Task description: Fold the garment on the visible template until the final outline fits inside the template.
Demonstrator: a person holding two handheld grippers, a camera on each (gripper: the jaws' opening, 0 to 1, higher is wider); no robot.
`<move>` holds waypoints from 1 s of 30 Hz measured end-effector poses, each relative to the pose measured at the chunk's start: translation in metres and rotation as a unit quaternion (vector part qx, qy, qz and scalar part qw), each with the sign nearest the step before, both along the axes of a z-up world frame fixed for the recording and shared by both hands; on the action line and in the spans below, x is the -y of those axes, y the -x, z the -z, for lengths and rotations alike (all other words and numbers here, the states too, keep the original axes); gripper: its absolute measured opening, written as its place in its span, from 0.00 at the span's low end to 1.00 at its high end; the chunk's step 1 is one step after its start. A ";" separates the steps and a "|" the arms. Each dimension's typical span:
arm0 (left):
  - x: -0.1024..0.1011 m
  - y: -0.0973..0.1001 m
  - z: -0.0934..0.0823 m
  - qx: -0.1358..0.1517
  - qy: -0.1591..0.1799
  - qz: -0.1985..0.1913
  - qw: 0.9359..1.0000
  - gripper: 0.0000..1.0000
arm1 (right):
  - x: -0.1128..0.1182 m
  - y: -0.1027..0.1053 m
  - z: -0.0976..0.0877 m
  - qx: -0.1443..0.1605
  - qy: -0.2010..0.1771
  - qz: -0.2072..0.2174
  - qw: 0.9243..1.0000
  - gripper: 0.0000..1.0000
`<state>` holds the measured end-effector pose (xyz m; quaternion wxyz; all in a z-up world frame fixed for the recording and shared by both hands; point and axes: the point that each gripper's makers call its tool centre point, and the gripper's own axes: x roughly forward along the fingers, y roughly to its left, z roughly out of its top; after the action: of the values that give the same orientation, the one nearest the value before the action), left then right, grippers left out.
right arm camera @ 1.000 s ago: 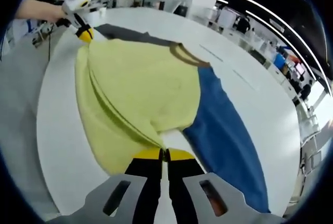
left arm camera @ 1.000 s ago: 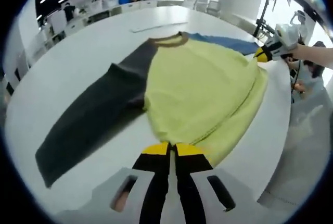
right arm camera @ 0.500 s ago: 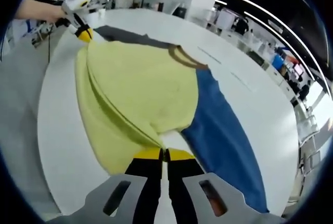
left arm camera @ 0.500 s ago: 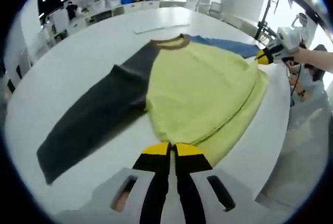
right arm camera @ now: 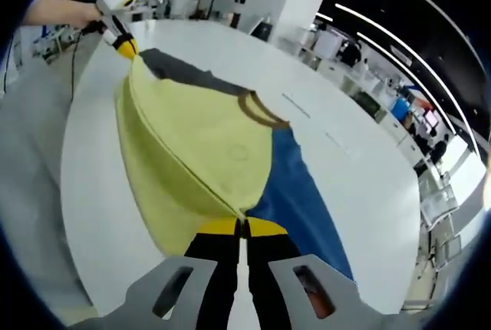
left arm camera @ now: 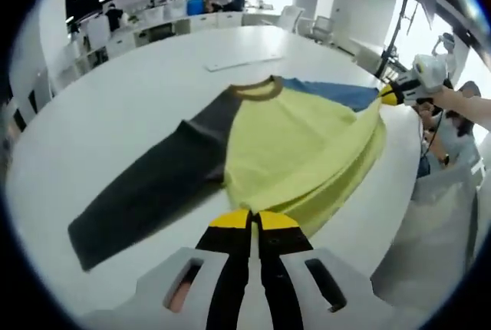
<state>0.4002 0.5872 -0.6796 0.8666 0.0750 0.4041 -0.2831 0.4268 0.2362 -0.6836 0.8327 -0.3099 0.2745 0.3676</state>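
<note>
Both hem corners lifted higher than a second ago, left gripper (left arm camera: 249,219) and right gripper (right arm camera: 243,226) each clamped on the yellow garment (left arm camera: 299,153), hem off the white tabletop (left arm camera: 115,115) near its edge, sleeves flat; no readable text.

The left tool (left arm camera: 254,219) is closed on the hem of the yellow shirt (left arm camera: 303,153), lying ahead on the white tabletop (left arm camera: 138,92); the right tool (left arm camera: 387,97) pinches the far corner.
</note>
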 end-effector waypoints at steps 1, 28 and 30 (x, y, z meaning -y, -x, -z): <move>0.000 0.002 -0.003 0.000 0.002 0.000 1.000 0.00 | 0.000 0.002 -0.004 0.002 0.000 -0.003 1.000 0.03; -0.013 0.097 -0.047 -0.008 0.021 0.016 1.000 0.00 | -0.013 0.108 -0.062 0.016 0.006 -0.054 0.998 0.03; -0.014 0.104 -0.045 -0.010 0.020 0.017 1.000 0.00 | -0.012 0.113 -0.059 0.013 0.005 -0.055 0.998 0.03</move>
<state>0.2965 0.6014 -0.6348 0.8586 0.0618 0.4060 -0.3070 0.3136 0.2479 -0.6249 0.8134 -0.3329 0.2484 0.4073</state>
